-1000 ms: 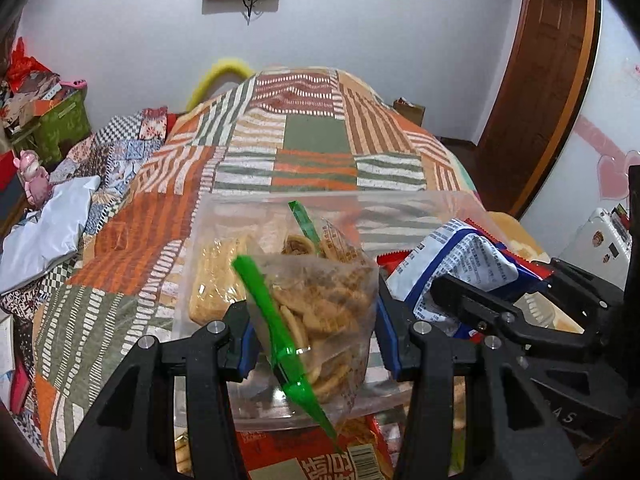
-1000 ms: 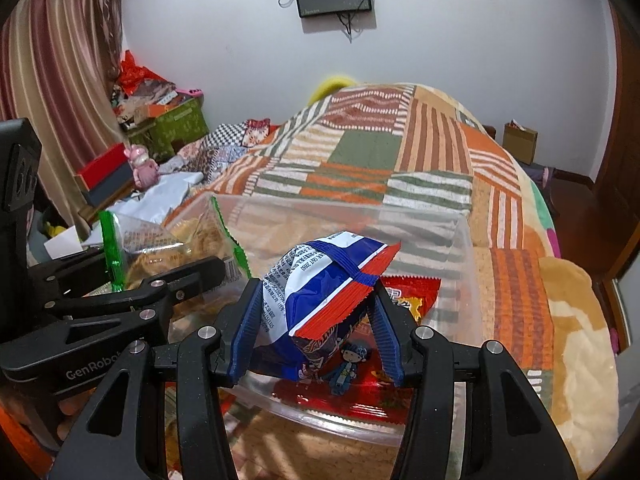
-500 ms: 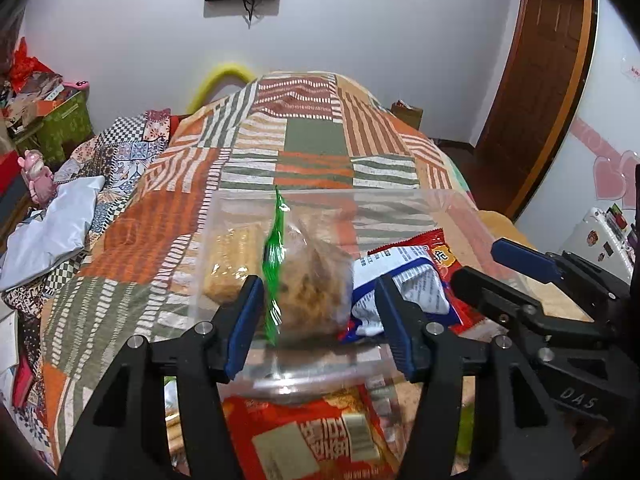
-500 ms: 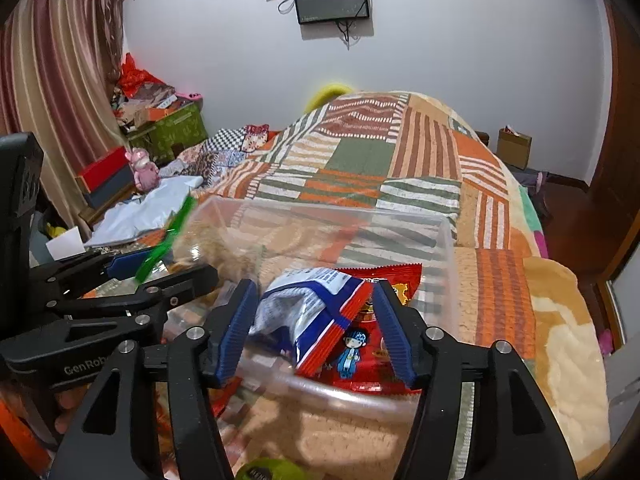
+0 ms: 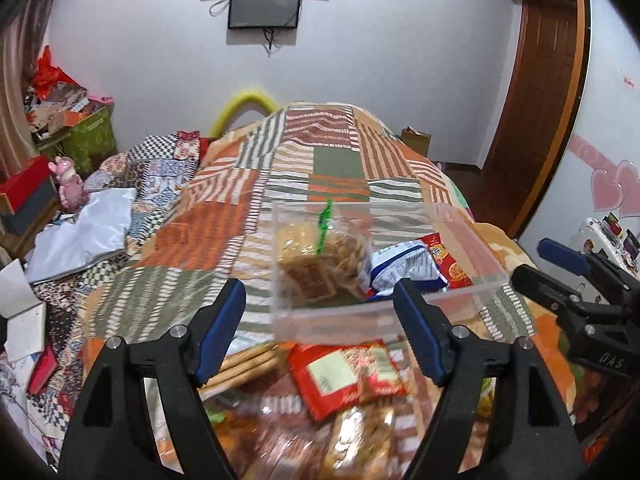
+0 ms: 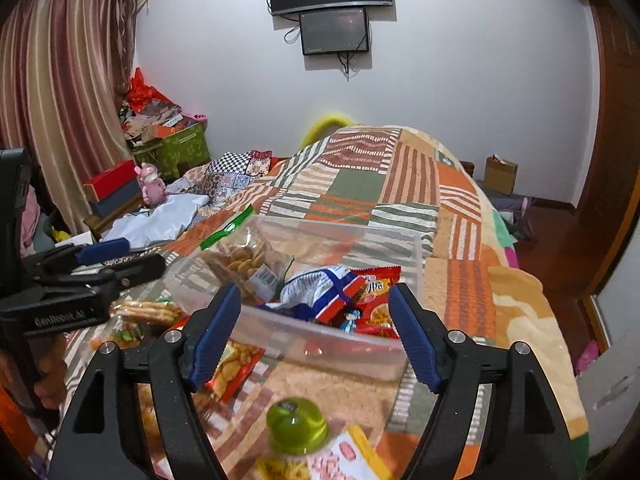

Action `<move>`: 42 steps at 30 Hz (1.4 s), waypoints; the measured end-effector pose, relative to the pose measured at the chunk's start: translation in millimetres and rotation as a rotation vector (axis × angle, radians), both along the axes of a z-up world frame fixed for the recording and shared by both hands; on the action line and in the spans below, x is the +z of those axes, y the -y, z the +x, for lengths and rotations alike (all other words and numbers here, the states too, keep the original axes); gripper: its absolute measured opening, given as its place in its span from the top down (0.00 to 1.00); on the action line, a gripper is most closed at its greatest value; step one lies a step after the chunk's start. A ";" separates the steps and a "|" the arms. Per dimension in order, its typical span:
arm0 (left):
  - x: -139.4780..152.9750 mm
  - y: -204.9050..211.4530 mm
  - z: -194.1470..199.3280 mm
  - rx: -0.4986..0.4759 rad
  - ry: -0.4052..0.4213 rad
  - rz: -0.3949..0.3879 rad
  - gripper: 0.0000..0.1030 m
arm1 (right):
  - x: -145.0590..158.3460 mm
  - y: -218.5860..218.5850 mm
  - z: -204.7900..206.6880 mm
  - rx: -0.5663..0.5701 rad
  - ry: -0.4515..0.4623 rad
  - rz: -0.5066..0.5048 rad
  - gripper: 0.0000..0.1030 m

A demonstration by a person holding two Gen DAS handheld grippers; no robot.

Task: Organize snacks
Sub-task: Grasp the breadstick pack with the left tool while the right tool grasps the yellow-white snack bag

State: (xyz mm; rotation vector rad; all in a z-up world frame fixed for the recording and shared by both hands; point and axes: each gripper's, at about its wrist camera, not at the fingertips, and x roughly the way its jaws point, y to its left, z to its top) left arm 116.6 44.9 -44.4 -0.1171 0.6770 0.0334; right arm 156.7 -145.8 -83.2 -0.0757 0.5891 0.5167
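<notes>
A clear plastic bin (image 5: 332,320) (image 6: 340,340) stands on the patchwork bed. In it lie a clear cracker bag with a green seal (image 5: 324,256) (image 6: 244,258), a blue-and-white snack bag (image 5: 404,270) (image 6: 320,284) and a red snack bag (image 5: 448,256) (image 6: 376,296). My left gripper (image 5: 320,330) is open and empty, pulled back in front of the bin. My right gripper (image 6: 314,332) is open and empty, at the bin's near wall. Loose snacks lie in front of the bin: a red packet (image 5: 344,372), biscuit packs (image 6: 144,310) and a green-lidded jar (image 6: 296,424).
The striped patchwork quilt (image 5: 320,168) stretches away behind the bin. A white cloth (image 5: 80,228), boxes and a pink toy (image 6: 150,184) crowd the bed's left side. A wooden door (image 5: 532,92) is at the right, and a wall screen (image 6: 334,30) is at the far end.
Both grippers let go of their bags, the cracker bag and the blue-and-white bag, which now lie in the bin. Both grippers opened and drew back toward me.
</notes>
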 end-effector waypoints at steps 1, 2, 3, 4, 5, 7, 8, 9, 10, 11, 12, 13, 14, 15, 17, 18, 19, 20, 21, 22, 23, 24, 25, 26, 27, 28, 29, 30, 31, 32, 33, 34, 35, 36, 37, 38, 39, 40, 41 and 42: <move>0.7 -2.1 -5.3 0.005 0.001 0.006 0.25 | 0.1 0.8 -3.8 -0.003 0.004 -0.002 0.26; 0.9 -6.0 -11.9 0.011 0.001 0.010 0.25 | 0.1 2.3 -7.4 -0.005 0.006 -0.004 0.26; 0.0 -8.3 -15.1 0.016 -0.001 0.010 0.24 | -0.2 3.4 -10.5 -0.008 0.007 -0.007 0.25; -1.4 -12.0 -19.6 0.020 -0.006 0.008 0.24 | -1.2 5.6 -13.6 -0.013 0.008 -0.009 0.25; -3.3 -14.9 -21.9 0.023 -0.013 0.007 0.24 | -2.2 7.2 -16.2 -0.017 0.007 -0.011 0.25; -9.0 -20.3 -27.7 0.028 -0.026 0.011 0.24 | -5.9 9.2 -21.6 -0.025 -0.001 -0.015 0.25; -12.1 -23.0 -31.0 0.031 -0.033 0.015 0.24 | -8.3 10.4 -24.2 -0.028 -0.007 -0.016 0.25; -15.9 -26.0 -33.9 0.033 -0.040 0.020 0.24 | -11.2 11.9 -26.2 -0.031 -0.015 -0.016 0.25; -19.5 -28.2 -36.4 0.034 -0.047 0.023 0.24 | -15.0 13.4 -27.9 -0.036 -0.026 -0.016 0.25; -24.2 -30.3 -38.4 0.035 -0.057 0.027 0.24 | -17.4 13.7 -30.2 -0.039 -0.031 -0.017 0.25; -27.6 -31.3 -39.9 0.036 -0.064 0.030 0.24 | -20.6 14.4 -32.2 -0.045 -0.038 -0.022 0.25; -32.0 -33.0 -41.1 0.037 -0.075 0.033 0.24 | -24.3 15.9 -33.7 -0.051 -0.045 -0.027 0.25; -35.4 -34.4 -42.0 0.037 -0.083 0.034 0.24 | -27.4 17.8 -35.0 -0.055 -0.054 -0.029 0.25; -39.9 -37.2 -42.9 0.035 -0.093 0.033 0.24 | -30.7 19.6 -36.2 -0.059 -0.064 -0.030 0.25; -47.2 -39.4 -44.1 0.035 -0.109 0.034 0.24 | -38.1 24.0 -36.7 -0.068 -0.092 -0.027 0.25; -51.3 -40.5 -45.2 0.034 -0.118 0.038 0.24 | -43.0 26.4 -36.6 -0.072 -0.109 -0.027 0.25; -54.4 -41.6 -45.0 0.035 -0.126 0.042 0.24 | -46.1 28.1 -37.5 -0.076 -0.120 -0.028 0.25; -58.0 -42.6 -44.6 0.037 -0.135 0.049 0.24 | -50.4 30.3 -38.7 -0.083 -0.135 -0.033 0.25; -61.3 -44.2 -44.0 0.037 -0.142 0.057 0.24 | -52.9 32.2 -39.2 -0.088 -0.143 -0.035 0.25; -63.9 -45.5 -42.7 0.037 -0.148 0.065 0.24 | -57.7 35.0 -39.2 -0.094 -0.160 -0.039 0.25; -65.4 -46.9 -41.6 0.038 -0.151 0.070 0.24 | -60.1 37.3 -40.1 -0.099 -0.170 -0.038 0.25; -66.7 -49.0 -39.7 0.036 -0.152 0.074 0.24 | -63.9 40.2 -41.3 -0.106 -0.184 -0.034 0.25; -67.3 -50.6 -37.5 0.033 -0.153 0.075 0.24 | -68.6 43.5 -41.9 -0.110 -0.204 -0.027 0.25; -68.1 -52.7 -34.4 0.031 -0.155 0.074 0.24 | -70.6 44.8 -41.6 -0.112 -0.216 -0.024 0.25; -69.0 -54.6 -30.6 0.026 -0.159 0.069 0.24 | -73.9 46.8 -42.5 -0.116 -0.229 -0.022 0.25; -69.8 -56.2 -27.0 0.019 -0.163 0.062 0.24 | -77.1 48.7 -43.1 -0.120 -0.243 -0.019 0.25; -71.3 -57.7 -22.5 0.012 -0.171 0.055 0.24 | -79.4 49.7 -43.5 -0.120 -0.254 -0.015 0.25; -73.2 -58.5 -17.5 0.004 -0.178 0.049 0.24 | -82.2 50.6 -43.5 -0.118 -0.269 -0.011 0.25; -75.3 -59.0 -13.2 -0.003 -0.184 0.046 0.24 | -83.7 50.1 -42.9 -0.116 -0.277 -0.010 0.25; -77.5 -58.9 -9.2 -0.013 -0.191 0.044 0.24 | -85.3 48.8 -42.4 -0.114 -0.284 -0.009 0.25; -79.8 -58.5 -5.5 -0.025 -0.198 0.041 0.24 | -86.6 47.8 -41.7 -0.111 -0.289 -0.004 0.25; -82.2 -57.8 -1.8 -0.034 -0.204 0.043 0.24 | -88.1 47.2 -40.2 -0.108 -0.297 0.002 0.25; -83.8 -56.9 0.7 -0.038 -0.208 0.047 0.24 | -89.3 46.4 -38.6 -0.107 -0.302 0.007 0.25; -86.0 -56.2 4.0 -0.045 -0.214 0.048 0.24 | -90.6 45.6 -36.5 -0.105 -0.310 0.012 0.25; -88.3 -55.8 6.5 -0.051 -0.221 0.048 0.24 | -92.6 44.7 -34.9 -0.100 -0.318 0.022 0.25; -90.8 -55.6 8.8 -0.055 -0.229 0.046 0.24 | -94.5 43.7 -34.1 -0.098 -0.324 0.028 0.25; -93.8 -55.7 11.1 -0.055 -0.236 0.043 0.25 | -96.1 42.9 -34.0 -0.097 -0.328 0.033 0.24; -95.9 -55.8 12.3 -0.056 -0.240 0.041 0.30 | -97.9 42.1 -34.1 -0.093 -0.330 0.036 0.24; -98.4 -56.1 14.2 -0.056 -0.248 0.040 0.33 | -98.5 40.8 -34.6 -0.091 -0.326 0.034 0.24; -99.9 -56.3 15.5 -0.058 -0.253 0.037 0.36 | -98.4 39.3 -34.8 -0.087 -0.322 0.029 0.24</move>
